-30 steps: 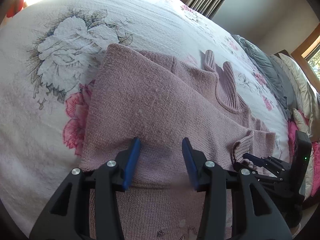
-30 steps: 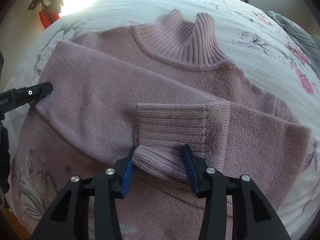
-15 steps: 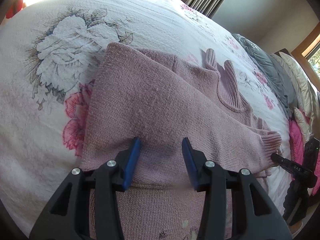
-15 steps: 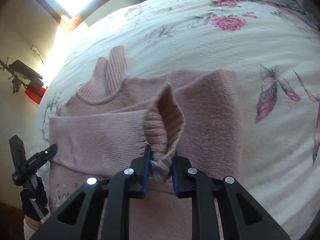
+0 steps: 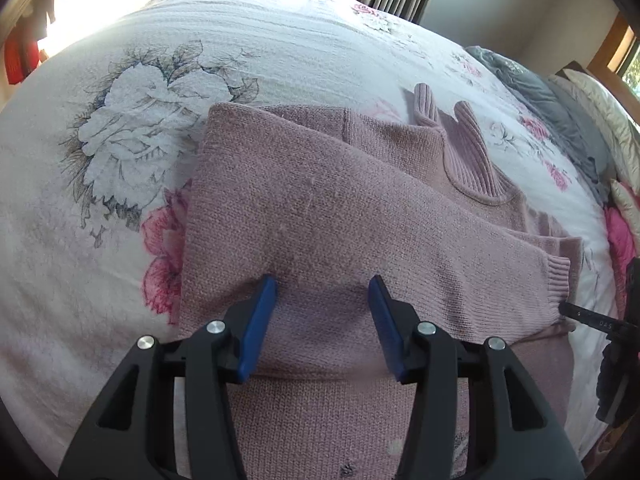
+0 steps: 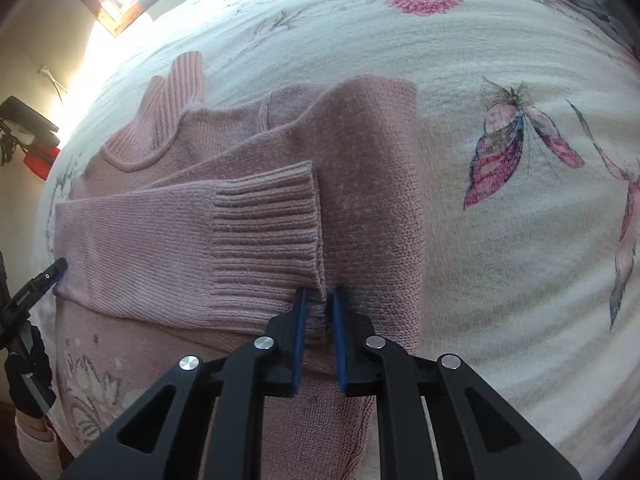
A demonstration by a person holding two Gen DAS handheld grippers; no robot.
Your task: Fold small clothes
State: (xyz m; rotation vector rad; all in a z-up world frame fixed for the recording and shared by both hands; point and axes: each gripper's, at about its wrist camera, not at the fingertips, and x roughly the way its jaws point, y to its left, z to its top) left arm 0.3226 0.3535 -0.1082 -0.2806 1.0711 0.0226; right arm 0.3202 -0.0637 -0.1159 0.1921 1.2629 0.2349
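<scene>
Pinching the ribbed cuff (image 6: 266, 236) at six o'clock, the right gripper (image 6: 318, 312) holds soft, floppy knit (best taken by edges); the left gripper (image 5: 322, 308) hovers agape over the sweater (image 5: 320, 216).

The sweater (image 5: 340, 216) lies flat on the bed (image 5: 280, 40), its collar (image 5: 468, 152) on the far side from both tongs. One sleeve (image 6: 180, 232) is laid across the body — its cuff (image 6: 268, 236) sits just ahead and left of the right tongs (image 6: 318, 312), which pinch the cuff's near corner. The left tongs (image 5: 322, 312) rest on the folded sleeve, jaws apart. Pillows (image 5: 592, 96) lie far right of them.
</scene>
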